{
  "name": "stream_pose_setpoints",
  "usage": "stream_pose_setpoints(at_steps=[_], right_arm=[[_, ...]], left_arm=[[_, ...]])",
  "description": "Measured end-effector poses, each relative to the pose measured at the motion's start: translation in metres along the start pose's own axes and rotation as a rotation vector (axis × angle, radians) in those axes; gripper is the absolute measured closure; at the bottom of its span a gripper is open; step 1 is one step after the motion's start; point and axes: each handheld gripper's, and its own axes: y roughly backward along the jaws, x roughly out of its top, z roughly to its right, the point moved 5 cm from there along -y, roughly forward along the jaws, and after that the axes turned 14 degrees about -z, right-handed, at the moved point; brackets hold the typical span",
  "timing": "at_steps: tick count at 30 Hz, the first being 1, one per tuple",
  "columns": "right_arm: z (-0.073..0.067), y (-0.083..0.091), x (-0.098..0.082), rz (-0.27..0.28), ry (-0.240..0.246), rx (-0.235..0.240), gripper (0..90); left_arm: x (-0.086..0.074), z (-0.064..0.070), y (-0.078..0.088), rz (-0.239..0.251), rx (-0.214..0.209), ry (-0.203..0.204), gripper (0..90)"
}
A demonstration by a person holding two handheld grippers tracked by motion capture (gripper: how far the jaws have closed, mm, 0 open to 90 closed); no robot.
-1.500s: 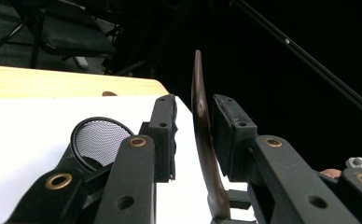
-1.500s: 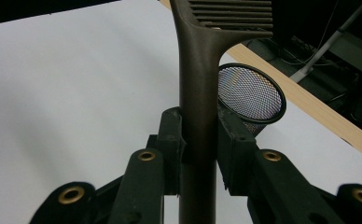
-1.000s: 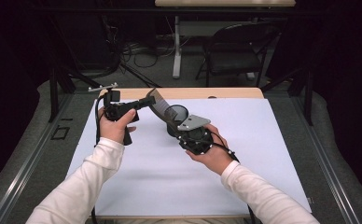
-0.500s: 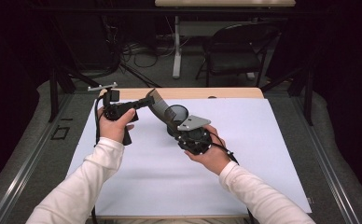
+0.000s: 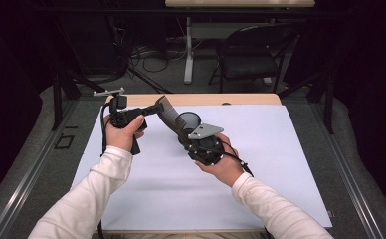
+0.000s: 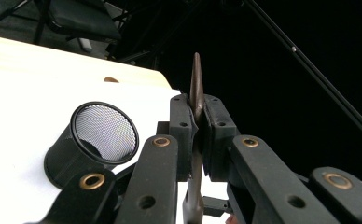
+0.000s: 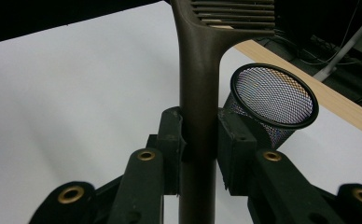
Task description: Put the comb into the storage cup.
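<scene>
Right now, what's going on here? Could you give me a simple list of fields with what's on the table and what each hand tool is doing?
surface: white table
held thing: dark brown slotted spatula, above the table
left gripper: shut on the spatula's thin edge
right gripper: shut on the spatula's handle
other thing: black mesh cup, beside the spatula; whether it rests on the table cannot be told
people: two hands, white sleeves
</scene>
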Motion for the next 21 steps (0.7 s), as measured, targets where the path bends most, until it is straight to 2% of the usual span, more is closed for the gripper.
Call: stream_pose_setpoints(at_steps=[8,21], right_arm=[[-0.0002,0.0004,0.0,0.003,-0.003,0.004,72.7],[-0.0008,0.0005,0.0001,0.003,-0.014,0.012,72.6]], left_arm=[[0.0,0.0,-0.0004,0.01,-0.001,0.023,84.4],[0.0005,0.0016,-0.0012,0.012,0.008,0.022,84.6]])
